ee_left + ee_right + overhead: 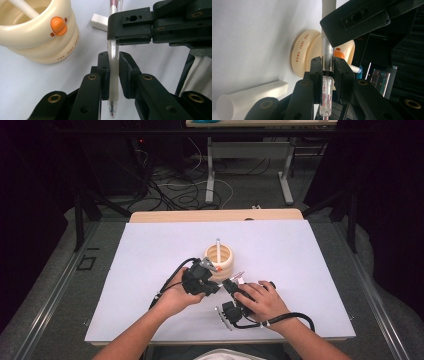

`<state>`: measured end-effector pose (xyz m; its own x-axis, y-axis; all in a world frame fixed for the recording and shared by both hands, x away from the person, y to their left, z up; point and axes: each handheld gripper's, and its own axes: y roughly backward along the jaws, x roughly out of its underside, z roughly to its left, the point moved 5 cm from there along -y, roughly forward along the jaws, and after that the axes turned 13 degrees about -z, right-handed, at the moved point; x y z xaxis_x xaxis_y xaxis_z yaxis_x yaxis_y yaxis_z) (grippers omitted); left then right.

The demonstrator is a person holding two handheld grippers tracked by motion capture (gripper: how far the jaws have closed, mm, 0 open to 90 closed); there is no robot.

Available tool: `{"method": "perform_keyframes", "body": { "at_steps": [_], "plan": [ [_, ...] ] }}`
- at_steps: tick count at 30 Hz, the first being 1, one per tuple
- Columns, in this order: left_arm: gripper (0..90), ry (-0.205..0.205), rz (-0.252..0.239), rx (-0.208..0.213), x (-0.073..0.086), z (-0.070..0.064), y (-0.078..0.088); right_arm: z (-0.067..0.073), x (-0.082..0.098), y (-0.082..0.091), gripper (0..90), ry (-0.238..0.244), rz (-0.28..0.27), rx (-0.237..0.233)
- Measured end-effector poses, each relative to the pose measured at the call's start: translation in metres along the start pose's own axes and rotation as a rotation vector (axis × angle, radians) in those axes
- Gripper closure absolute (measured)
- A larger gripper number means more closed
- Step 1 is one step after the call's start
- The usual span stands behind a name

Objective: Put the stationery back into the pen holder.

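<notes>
Both grippers are clamping one pen (113, 75) between them, just in front of the cup: the left gripper (114, 72) is pressing its pads on the frosted rubber grip sleeve near the tip, and the right gripper (327, 72) is closing on the clear barrel nearer the clip end. In the high view the left gripper (210, 279) and right gripper (235, 287) are meeting tip to tip above the white table sheet (150, 270).

Largest first: the cream ribbed pen cup (37, 37), standing upright just beside the grippers, is looking rigid and stable; a white stick-like item (218, 246) is leaning inside it. Printed lettering on its lower ring is reading "THE JUDY SWAN" (300, 46), and an orange button-like mark (58, 26) is sitting on its side. A white cylindrical cap or tube (249, 96) is lying on the sheet nearby, apart from the pen.

Judged from its build, the pen is light, stiff and narrow; the clear barrel is likely slippery, the rubber sleeve the surer hold. Pulling apart risks bending or slipping. No brand on the pen is readable.
</notes>
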<state>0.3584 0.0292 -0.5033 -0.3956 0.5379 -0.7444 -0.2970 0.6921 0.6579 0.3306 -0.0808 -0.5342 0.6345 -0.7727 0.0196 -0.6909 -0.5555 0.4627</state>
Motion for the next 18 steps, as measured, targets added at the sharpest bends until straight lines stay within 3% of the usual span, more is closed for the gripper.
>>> {"method": "perform_keyframes", "body": {
  "at_steps": [18],
  "plan": [
    [79.4, 0.011, -0.002, 0.015, 0.0023, -0.0009, -0.0027, 0.0026, -0.0017, -0.0025, 79.7, 0.025, 0.003, -0.019]
  ]
}}
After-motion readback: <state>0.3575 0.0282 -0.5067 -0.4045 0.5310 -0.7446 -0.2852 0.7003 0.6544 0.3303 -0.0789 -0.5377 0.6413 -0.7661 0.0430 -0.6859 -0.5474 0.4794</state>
